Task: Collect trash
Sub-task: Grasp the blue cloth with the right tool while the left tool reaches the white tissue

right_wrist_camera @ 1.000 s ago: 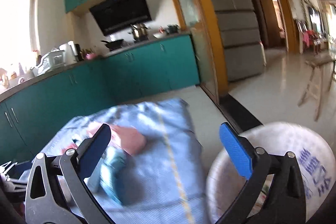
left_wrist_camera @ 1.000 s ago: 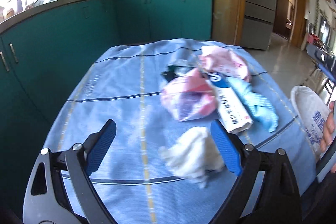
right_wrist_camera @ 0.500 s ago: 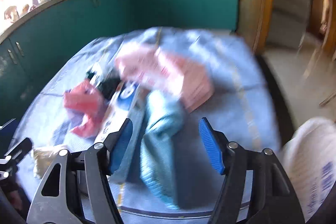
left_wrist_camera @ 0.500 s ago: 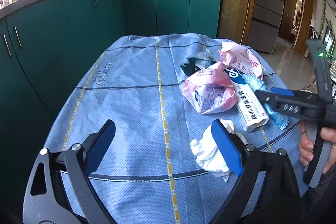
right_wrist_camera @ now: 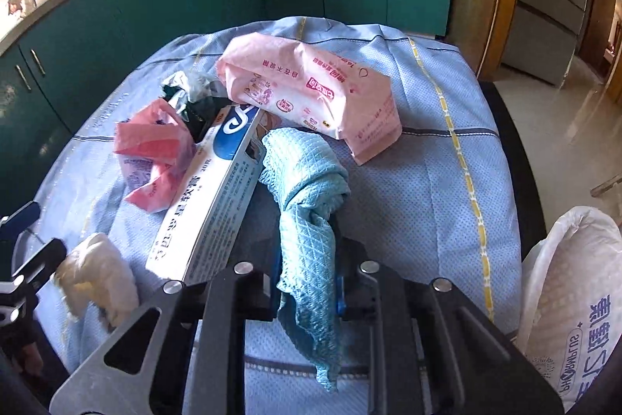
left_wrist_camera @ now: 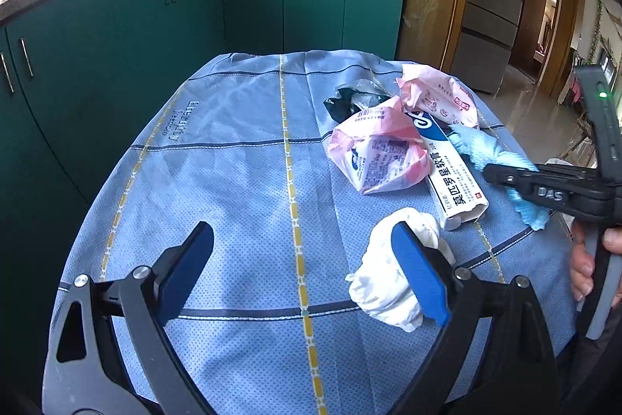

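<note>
Currently: left gripper [left_wrist_camera: 302, 269] hovers above the blue checked tablecloth [left_wrist_camera: 233, 158], jaws wide apart, nothing between them. Its right pad sits just in front of the crumpled white tissue [left_wrist_camera: 388, 282], which lies near the cloth's front edge; whether they touch I can't tell.

Trash pile is right of centre on the cloth, left to right in the left wrist view:
- black-and-clear crumpled wrapper [left_wrist_camera: 353, 98] at the back
- crumpled pink plastic bag [left_wrist_camera: 375, 150], touching the wrapper's near side
- white-and-blue toothpaste box [left_wrist_camera: 453, 166], long axis running front to back, pressed against the bag's right side
- pink tissue pack [left_wrist_camera: 439, 92] behind the box, its near end overlapping the box's far end
- light blue waffle cloth [left_wrist_camera: 486, 150] just right of the box

Right gripper [right_wrist_camera: 307, 259] is clamped on the light blue waffle cloth, jaws nearly together with the fabric bunched between them. The cloth's upper part drapes forward against the toothpaste box, and its tail hangs down over the gripper body.

White plastic bag with blue print [right_wrist_camera: 571, 302] sits off the table's right edge, mouth open upward.
</note>
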